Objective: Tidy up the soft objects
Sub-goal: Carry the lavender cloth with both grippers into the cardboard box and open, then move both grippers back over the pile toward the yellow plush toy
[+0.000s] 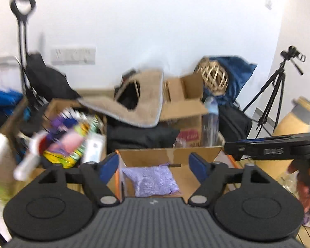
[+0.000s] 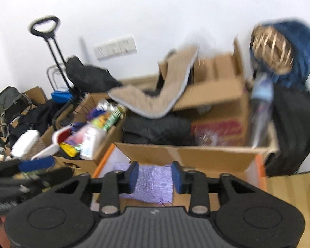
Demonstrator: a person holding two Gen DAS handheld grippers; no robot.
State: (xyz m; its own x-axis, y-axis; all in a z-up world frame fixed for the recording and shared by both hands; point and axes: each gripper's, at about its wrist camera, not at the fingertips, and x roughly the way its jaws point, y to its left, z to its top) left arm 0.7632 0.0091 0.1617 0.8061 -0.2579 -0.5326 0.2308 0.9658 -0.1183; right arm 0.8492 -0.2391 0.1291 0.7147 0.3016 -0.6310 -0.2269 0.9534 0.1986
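Observation:
A lilac knitted cloth lies flat on the bottom of an open cardboard box with orange edges. My left gripper hovers over the box's near side, open wide, with nothing between its blue pads. At the right, a hand holds the right gripper's black body side-on. In the right wrist view the right gripper is open above the same cloth. The cloth shows in the gap between its pads, which do not press on it. The box wall stands just beyond.
A beige mat hangs over the boxes behind. Left of it is a box of mixed packets. A plastic bottle, a wicker ball, a tripod and a trolley handle crowd the white wall.

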